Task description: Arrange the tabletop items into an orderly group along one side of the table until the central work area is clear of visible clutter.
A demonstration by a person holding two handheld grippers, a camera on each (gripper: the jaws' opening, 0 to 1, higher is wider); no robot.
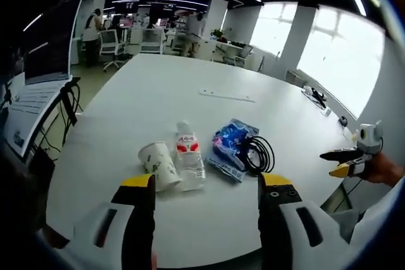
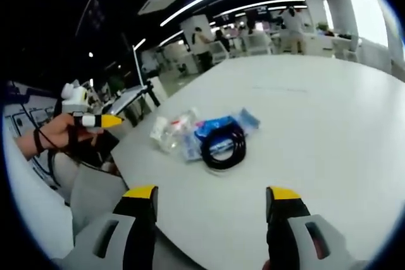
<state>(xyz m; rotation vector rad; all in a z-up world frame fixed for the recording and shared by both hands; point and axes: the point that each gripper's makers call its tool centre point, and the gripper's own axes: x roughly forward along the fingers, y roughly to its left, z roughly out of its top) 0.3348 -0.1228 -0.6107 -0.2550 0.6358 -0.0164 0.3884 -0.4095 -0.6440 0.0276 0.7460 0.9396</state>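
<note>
Tabletop items are seen bunched near one edge of the white table [image 1: 190,86]: a paper cup [image 1: 158,164] lying on its side, a clear water bottle [image 1: 188,159] touching it, a blue packet [image 1: 231,147] just beside the bottle, and a coiled black cable [image 1: 258,154] resting against the packet. The left gripper [image 1: 205,184] is held short of them with jaws apart. The right gripper [image 2: 212,194] is likewise held with jaws apart, off the table edge.

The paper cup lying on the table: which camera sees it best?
The left gripper view: the paper cup lies near, on its side, its printed wall plain beside the water bottle. In the right gripper view the cup is small, far and blurred.
</note>
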